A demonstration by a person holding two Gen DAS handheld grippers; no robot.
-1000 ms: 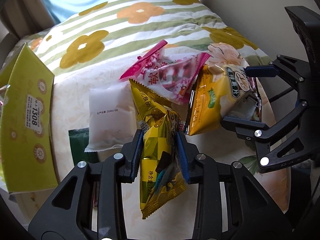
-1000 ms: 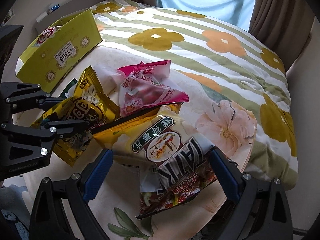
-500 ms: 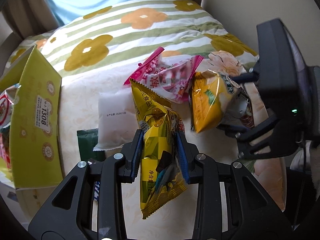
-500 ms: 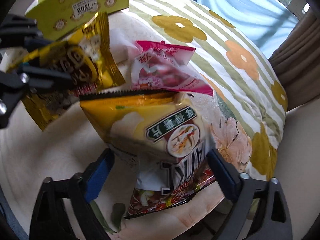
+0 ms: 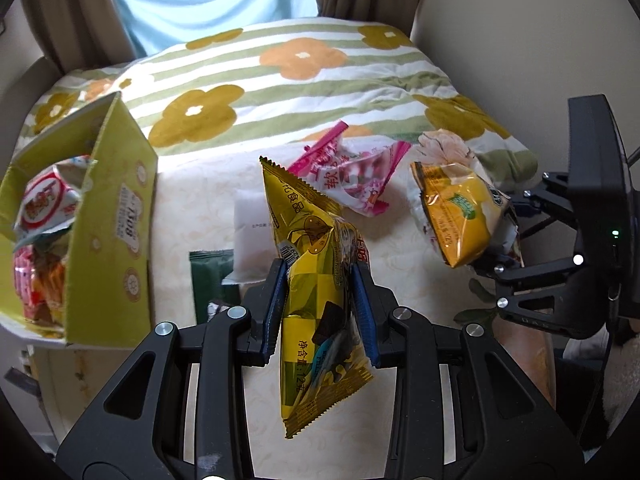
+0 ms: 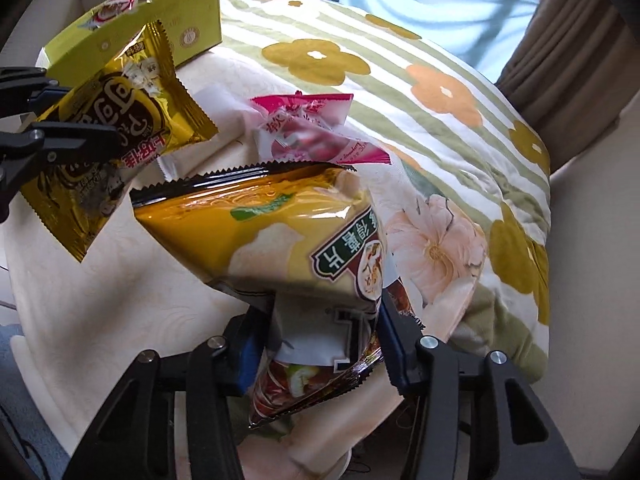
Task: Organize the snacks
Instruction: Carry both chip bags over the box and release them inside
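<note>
My left gripper (image 5: 320, 308) is shut on a gold snack packet (image 5: 316, 248) and holds it upright above the cream cloth. In the right wrist view the same packet (image 6: 116, 136) hangs at the left in the left gripper's fingers (image 6: 72, 136). My right gripper (image 6: 320, 332) is closing tight on a yellow chip bag (image 6: 260, 232), with the pads pressing on its lower end. In the left wrist view, the chip bag (image 5: 456, 216) hangs off the cloth at the right. An open yellow-green box (image 5: 112, 216), with snacks inside, stands at the left.
A pink packet (image 5: 352, 176), a white packet (image 5: 252, 240) and a dark green packet (image 5: 210, 276) lie on the cream cloth (image 5: 192, 184). Behind them lies a striped floral quilt (image 5: 280, 80). The cloth's edge drops off near the right gripper (image 6: 440, 320).
The right gripper's wide-open jaws have closed on the yellow chip bag and raised it off the cloth. The left gripper has risen with the gold packet, so more of the box shows.
</note>
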